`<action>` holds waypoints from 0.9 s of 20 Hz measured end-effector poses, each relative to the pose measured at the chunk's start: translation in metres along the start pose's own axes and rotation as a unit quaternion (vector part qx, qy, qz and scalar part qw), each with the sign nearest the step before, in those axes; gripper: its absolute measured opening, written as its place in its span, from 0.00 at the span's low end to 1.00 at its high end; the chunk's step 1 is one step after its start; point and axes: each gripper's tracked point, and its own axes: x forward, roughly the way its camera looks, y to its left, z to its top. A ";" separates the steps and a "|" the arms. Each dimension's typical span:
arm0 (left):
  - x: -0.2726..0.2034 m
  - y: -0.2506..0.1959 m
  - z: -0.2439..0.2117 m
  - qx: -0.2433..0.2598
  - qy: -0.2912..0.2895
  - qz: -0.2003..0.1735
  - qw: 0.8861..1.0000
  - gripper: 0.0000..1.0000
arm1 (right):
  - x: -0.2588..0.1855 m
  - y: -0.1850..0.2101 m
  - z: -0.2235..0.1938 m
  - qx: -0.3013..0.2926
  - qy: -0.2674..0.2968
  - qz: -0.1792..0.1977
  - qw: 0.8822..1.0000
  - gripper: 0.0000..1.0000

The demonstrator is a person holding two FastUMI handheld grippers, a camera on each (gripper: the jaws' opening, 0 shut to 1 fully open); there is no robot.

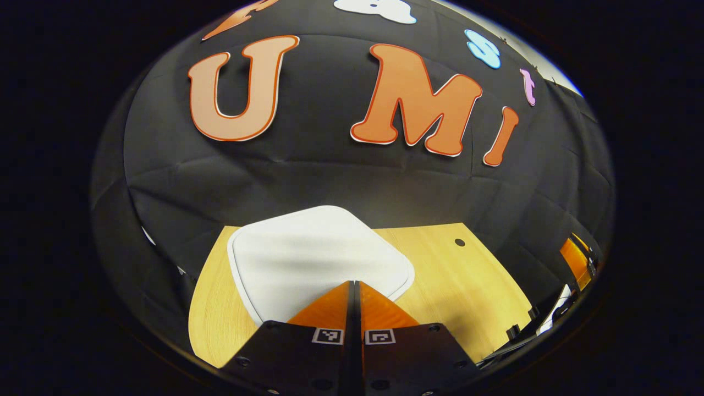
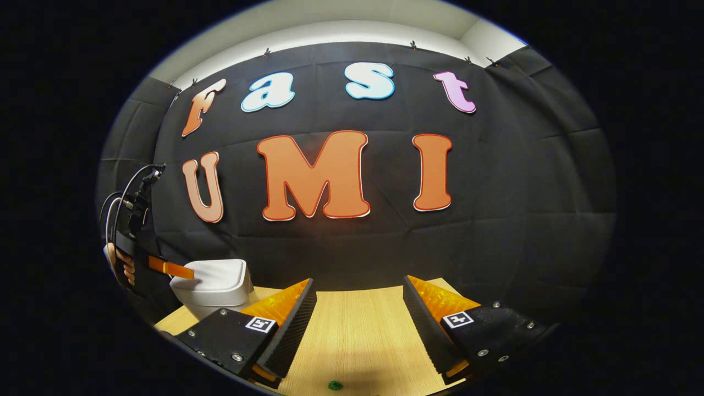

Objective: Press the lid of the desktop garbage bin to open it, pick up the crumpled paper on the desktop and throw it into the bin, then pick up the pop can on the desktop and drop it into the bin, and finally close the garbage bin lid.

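Two grippers up: left gripper (image 1: 355,286) had fingers together over the bin lid (image 1: 313,250), lid down. First step, pressing. Right gripper (image 2: 357,313), fingers apart, hung beside the bin (image 2: 212,289) over bench (image 2: 352,341).

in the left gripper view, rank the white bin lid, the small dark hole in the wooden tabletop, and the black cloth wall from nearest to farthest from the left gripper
1. White bin lid, right at its fingers.
2. Small dark hole in the wooden tabletop, off to the right.
3. Black cloth wall, behind the table.

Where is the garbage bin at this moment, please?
The garbage bin sits at the table's far left corner in the right gripper view, against the black cloth wall, with the left gripper closed just over its lid.
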 end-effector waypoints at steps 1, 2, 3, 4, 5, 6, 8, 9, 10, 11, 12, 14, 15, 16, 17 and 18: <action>0.004 0.000 -0.007 0.001 0.012 0.000 1.000 0.00 | 0.001 0.000 -0.001 0.002 0.001 0.000 1.000 0.94; 0.002 0.000 -0.015 0.007 0.040 -0.001 0.999 0.00 | 0.002 0.000 -0.002 0.004 0.003 0.000 1.000 0.94; 0.001 0.001 -0.017 0.011 0.039 -0.001 0.999 0.00 | 0.003 -0.002 -0.003 0.006 0.005 -0.002 1.000 0.94; 0.005 0.003 -0.017 0.007 0.038 0.001 0.999 0.00 | 0.003 -0.002 -0.004 0.008 0.007 -0.004 1.000 0.94; 0.004 0.001 -0.023 -0.004 0.045 0.001 0.999 0.00 | 0.005 -0.001 -0.005 0.010 0.007 -0.005 1.000 0.94; 0.005 -0.001 -0.021 0.000 0.035 -0.006 0.999 0.00 | 0.006 0.000 -0.007 0.012 0.007 -0.005 1.000 0.94; 0.006 0.001 -0.026 0.027 0.039 -0.008 0.999 0.01 | 0.008 0.003 -0.012 0.014 0.013 -0.002 1.000 0.94; 0.005 0.001 -0.023 0.035 0.033 0.000 0.999 0.01 | 0.009 0.008 -0.014 0.016 0.018 0.004 1.000 0.94; 0.005 0.002 -0.023 0.047 0.030 0.007 0.998 0.01 | 0.008 0.012 -0.014 0.016 0.020 0.009 1.000 0.94; 0.005 0.001 -0.019 0.062 0.017 0.010 0.998 0.01 | 0.009 0.014 -0.011 0.016 0.017 0.012 1.000 0.94; 0.006 0.001 -0.016 0.067 0.009 0.013 0.998 0.01 | 0.009 0.014 -0.007 0.013 0.012 0.013 1.000 0.94; 0.000 0.001 0.000 0.074 -0.022 0.036 0.996 0.01 | 0.008 0.015 -0.001 0.009 0.004 0.015 1.000 0.94; -0.011 0.007 0.011 0.082 -0.048 0.056 0.994 0.00 | 0.007 0.014 0.004 0.009 -0.001 0.015 1.000 0.94; -0.024 0.007 0.028 0.092 -0.082 0.069 0.990 0.00 | 0.007 0.013 0.008 0.012 -0.008 0.014 1.000 0.94; -0.043 0.006 0.046 0.099 -0.121 0.077 0.985 0.01 | 0.006 0.012 0.010 0.017 -0.011 0.014 1.000 0.94; -0.058 0.001 0.062 0.098 -0.159 0.075 0.980 0.00 | 0.005 0.012 0.011 0.021 -0.012 0.016 1.000 0.94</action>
